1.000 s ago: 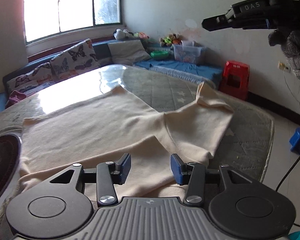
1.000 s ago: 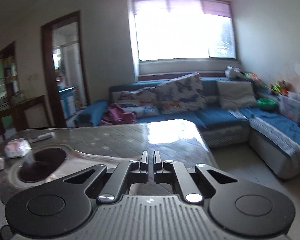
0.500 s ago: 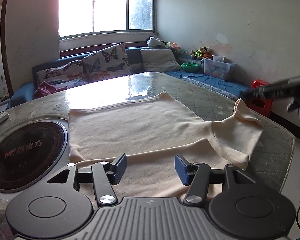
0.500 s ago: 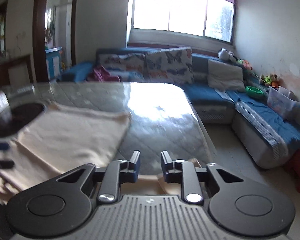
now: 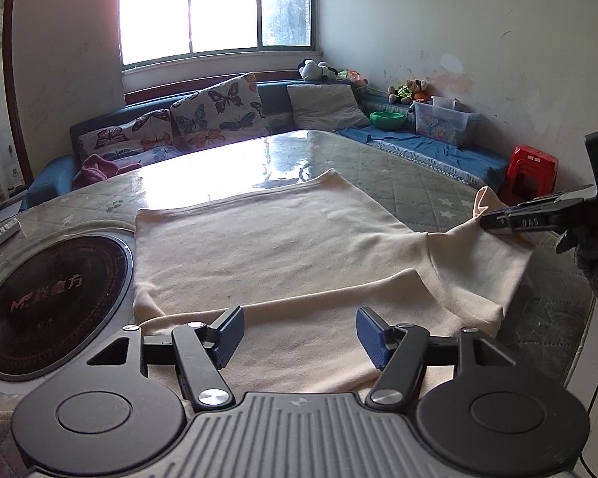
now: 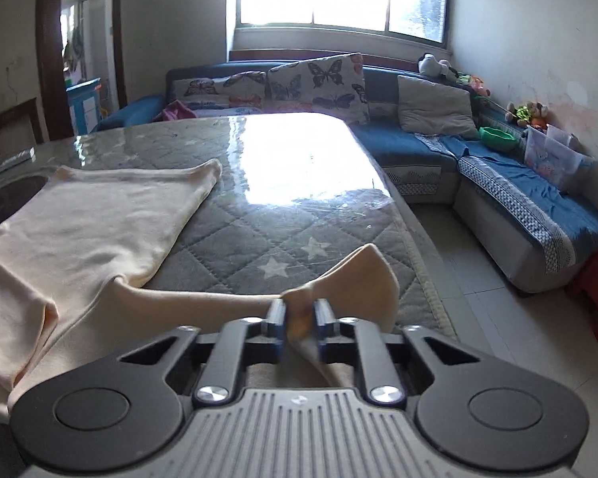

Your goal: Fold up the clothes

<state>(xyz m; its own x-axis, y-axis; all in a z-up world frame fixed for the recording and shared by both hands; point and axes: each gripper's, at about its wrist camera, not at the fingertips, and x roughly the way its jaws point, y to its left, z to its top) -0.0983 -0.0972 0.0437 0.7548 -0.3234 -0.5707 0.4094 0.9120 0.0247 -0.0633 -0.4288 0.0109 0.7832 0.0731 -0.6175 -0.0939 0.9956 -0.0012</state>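
One bench [image 5: 418, 175] with a quilted, glossy cover fills both views, its near edge hidden behind the gripper bodies. One cream garment [image 5: 267, 239] lies spread flat on it, ahead of the left gripper [image 5: 299, 334], whose fingers [image 5: 229, 332] stand apart and are opening with only flat cloth below them, pressing on nothing. The garment's near hem is cut off under that gripper. One sleeve [image 6: 339, 279] reaches out to the right, and the right gripper [image 6: 299, 318] has its fingers [image 6: 276, 316] clenched on the bunched cuff end, which hides part of the cloth between them. One round dark cooktop [image 5: 48, 302] sits left of the left fingers, partly cut off. A gloved hand [image 5: 594, 255] shows only in part.
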